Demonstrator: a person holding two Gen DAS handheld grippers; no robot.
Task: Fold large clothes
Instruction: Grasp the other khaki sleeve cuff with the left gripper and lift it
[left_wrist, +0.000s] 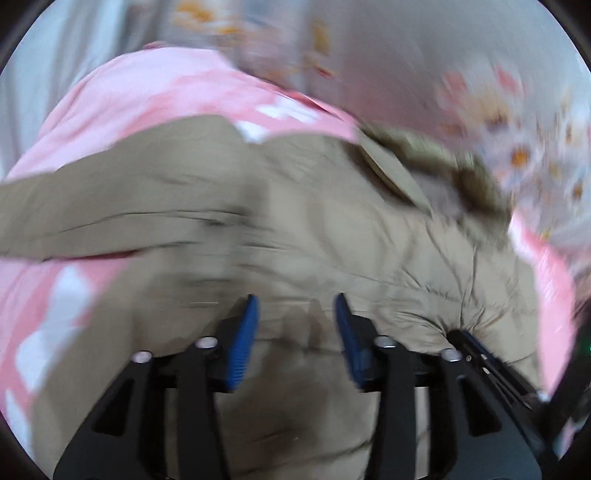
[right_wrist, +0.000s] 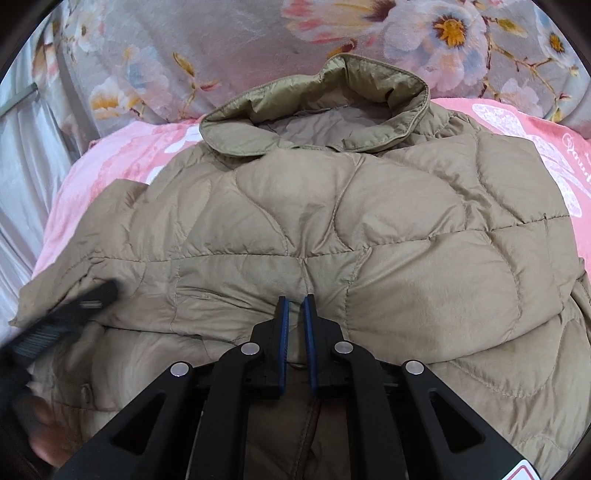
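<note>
Black-framed right tongs with blue ribbed pads pinch a fold of the khaki quilted puffer jacket, its scalloped stitching and upright collar spread ahead of them over a fuzzy pink blanket. Left tongs stand apart above the padded fabric, gripping nothing. Beyond lies a grey floral plush cover.

The quilted jacket is khaki-tan, its collar lined a greener olive. It lies on a pink blanket with white shapes — beyond it, a grey floral fabric with pink, white and orange blossoms. Both grippers are black with blue pads.
</note>
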